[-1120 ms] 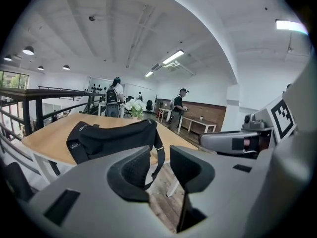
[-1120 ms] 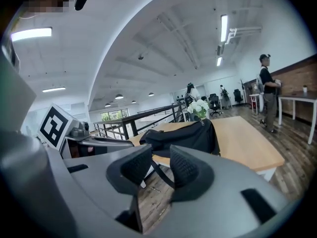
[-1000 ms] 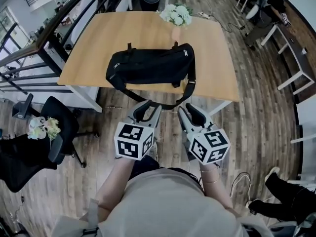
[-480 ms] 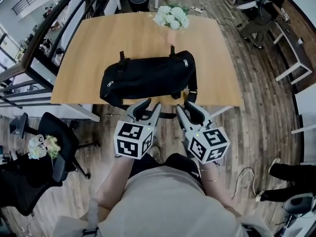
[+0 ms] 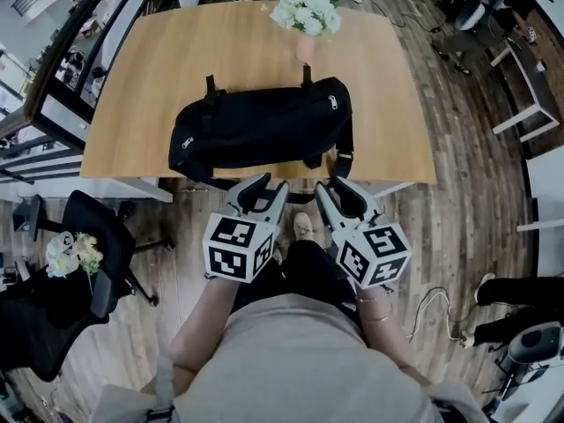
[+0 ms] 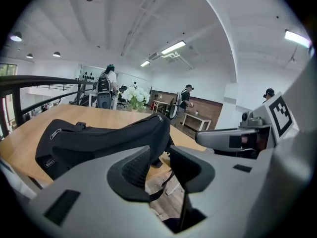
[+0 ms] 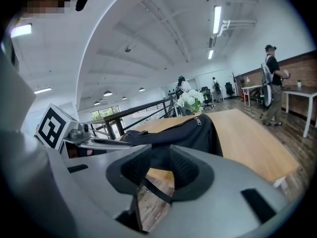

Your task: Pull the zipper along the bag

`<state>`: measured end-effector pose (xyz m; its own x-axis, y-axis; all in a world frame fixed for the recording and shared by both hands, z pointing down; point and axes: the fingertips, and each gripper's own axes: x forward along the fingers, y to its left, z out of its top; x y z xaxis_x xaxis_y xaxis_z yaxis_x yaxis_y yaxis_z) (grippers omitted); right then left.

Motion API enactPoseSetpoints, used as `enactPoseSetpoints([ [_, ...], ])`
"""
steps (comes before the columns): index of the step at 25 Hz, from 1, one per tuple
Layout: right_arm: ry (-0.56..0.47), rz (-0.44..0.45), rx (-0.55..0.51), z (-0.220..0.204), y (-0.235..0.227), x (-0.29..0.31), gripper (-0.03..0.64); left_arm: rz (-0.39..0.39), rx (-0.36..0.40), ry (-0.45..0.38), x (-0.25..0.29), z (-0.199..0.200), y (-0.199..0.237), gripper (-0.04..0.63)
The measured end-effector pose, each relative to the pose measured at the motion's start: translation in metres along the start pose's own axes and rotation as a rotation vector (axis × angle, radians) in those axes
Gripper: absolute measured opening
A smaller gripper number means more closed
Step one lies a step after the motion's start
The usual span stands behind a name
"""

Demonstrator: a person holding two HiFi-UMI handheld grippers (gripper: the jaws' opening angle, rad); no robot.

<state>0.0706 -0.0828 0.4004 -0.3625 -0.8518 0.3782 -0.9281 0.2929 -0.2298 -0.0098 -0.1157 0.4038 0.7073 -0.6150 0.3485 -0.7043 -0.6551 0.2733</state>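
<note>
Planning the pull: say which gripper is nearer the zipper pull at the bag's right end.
Right. The right gripper hangs short of the bag, in line with the zipper pull; the left gripper faces the bag's middle.

The bag (image 5: 260, 129) lies lengthwise across the near half of the table (image 5: 141, 86), its ends to left and right; a zipper pull (image 5: 332, 102) sits on its top near the right end; below that end its strap (image 5: 342, 159) hangs over the table's near edge; behind the bag, at the far edge, stands a bunch of flowers (image 5: 306, 11); the left gripper (image 5: 262, 190) and right gripper (image 5: 339, 190) sit side by side at the near edge, short of the bag and apart from it, the right one just before the strap; a chair (image 5: 97, 227) stands on the floor off the table's near left corner; a railing (image 5: 62, 55) runs along its left side.
</note>
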Motion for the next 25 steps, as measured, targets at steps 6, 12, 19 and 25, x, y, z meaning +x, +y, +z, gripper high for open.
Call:
enactPoseSetpoints([
  [6,-0.011,0.027,-0.007,0.016,-0.019,0.018,0.109,0.044,0.005,-0.015,0.017,0.015,0.012,0.135],
  [12,-0.033,0.036,-0.022,0.046,-0.059,0.039,0.11,0.06,0.035,-0.047,0.049,0.045,0.01,0.135],
  [19,-0.041,0.059,-0.034,0.074,-0.1,0.066,0.115,0.062,0.08,-0.058,0.095,0.073,0.008,0.135],
  [25,-0.029,0.083,-0.037,0.089,-0.126,0.086,0.12,0.07,0.115,-0.061,0.123,0.092,0.007,0.135],
])
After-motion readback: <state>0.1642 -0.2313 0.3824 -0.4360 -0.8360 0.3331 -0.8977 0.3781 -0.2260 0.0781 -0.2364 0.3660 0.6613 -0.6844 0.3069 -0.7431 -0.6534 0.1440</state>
